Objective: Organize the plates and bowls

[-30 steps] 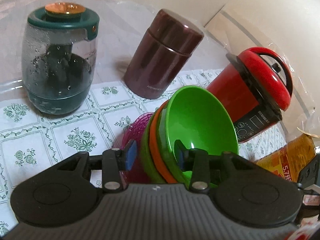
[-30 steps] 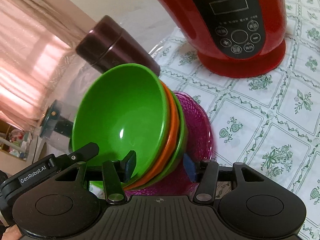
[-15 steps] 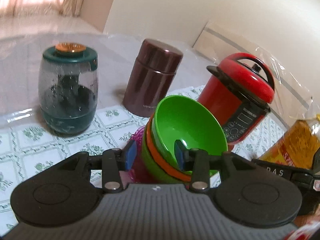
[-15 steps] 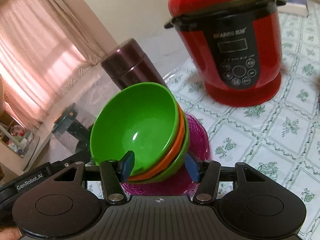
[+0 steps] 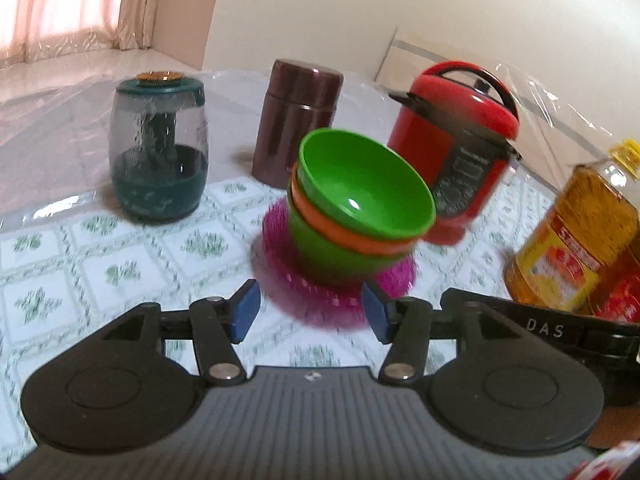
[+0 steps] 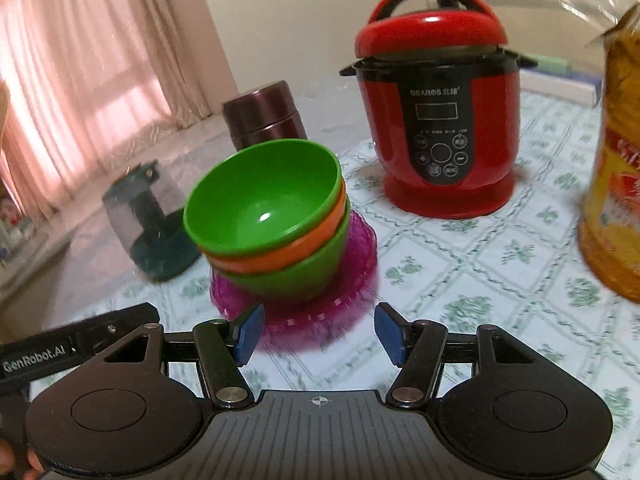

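Three nested bowls point(image 5: 360, 216), green over orange over green, tilted on magenta plate point(image 6: 320, 312), mid-table. Beyond: maroon flask point(image 5: 298, 124) and green-lidded jar point(image 5: 158, 148) far left, red cooker point(image 6: 438, 108) far right, oil bottle point(image 5: 576, 240) right, cropped by frame. Left gripper point(image 5: 310, 312) and right gripper point(image 6: 320, 334) near, jaws opening, nothing between. Plate rim blurred.

Three nested bowls point(image 5: 360, 216) stand upright on a pink plate point(image 5: 280, 280): a green one at the bottom, an orange one in the middle, a green one on top, the upper two tipped a little so the rims are not level. The ribbed, translucent plate lies flat on the table point(image 5: 120, 264), whose cloth bears a green flower pattern. The stack sits well in from the table's edges.
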